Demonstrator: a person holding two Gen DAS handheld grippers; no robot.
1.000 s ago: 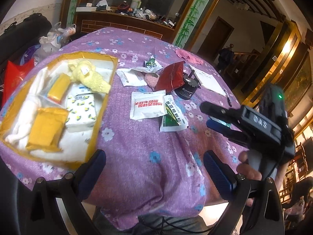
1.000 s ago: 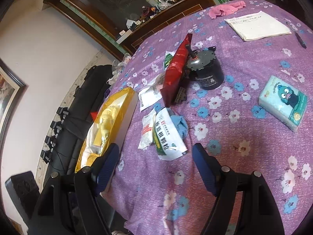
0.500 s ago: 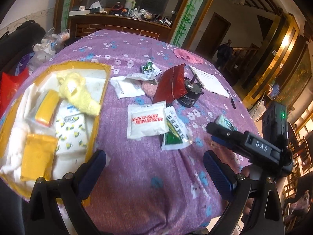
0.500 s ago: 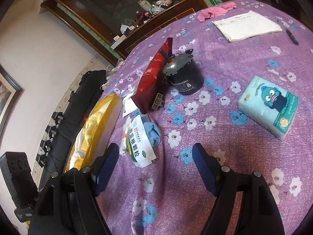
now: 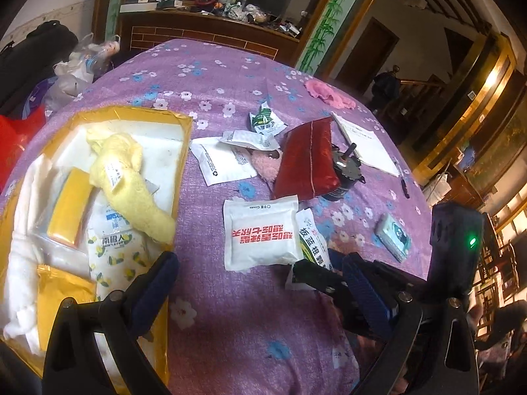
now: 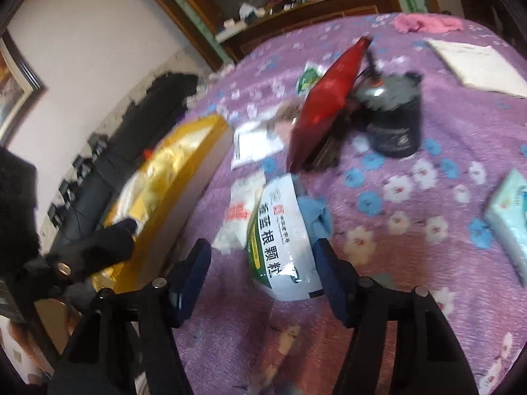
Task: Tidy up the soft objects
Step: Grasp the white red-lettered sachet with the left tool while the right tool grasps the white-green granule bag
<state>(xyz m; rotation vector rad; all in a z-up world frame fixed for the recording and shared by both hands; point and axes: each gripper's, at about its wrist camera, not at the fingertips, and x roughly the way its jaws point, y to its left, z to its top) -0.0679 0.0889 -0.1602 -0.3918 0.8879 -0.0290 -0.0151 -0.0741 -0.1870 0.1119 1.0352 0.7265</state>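
Both cameras ride on the hand-held grippers and look steeply down at a purple flowered tablecloth [image 5: 230, 345]. The left wrist view faces across the table from its near edge, the yellow box [image 5: 154, 113] on its left. The right wrist view sits closer and is blurred. Both share the red pouch [image 5: 309, 161] [image 6: 329, 92], the green-and-white packet [image 5: 313, 237] [image 6: 280, 240] and the box.

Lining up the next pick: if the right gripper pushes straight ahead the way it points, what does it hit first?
Most likely the green-and-white sachet, already lying between the fingers of the right gripper; its jaws have just been closing, not yet pressing. Blur leaves depth uncertain.
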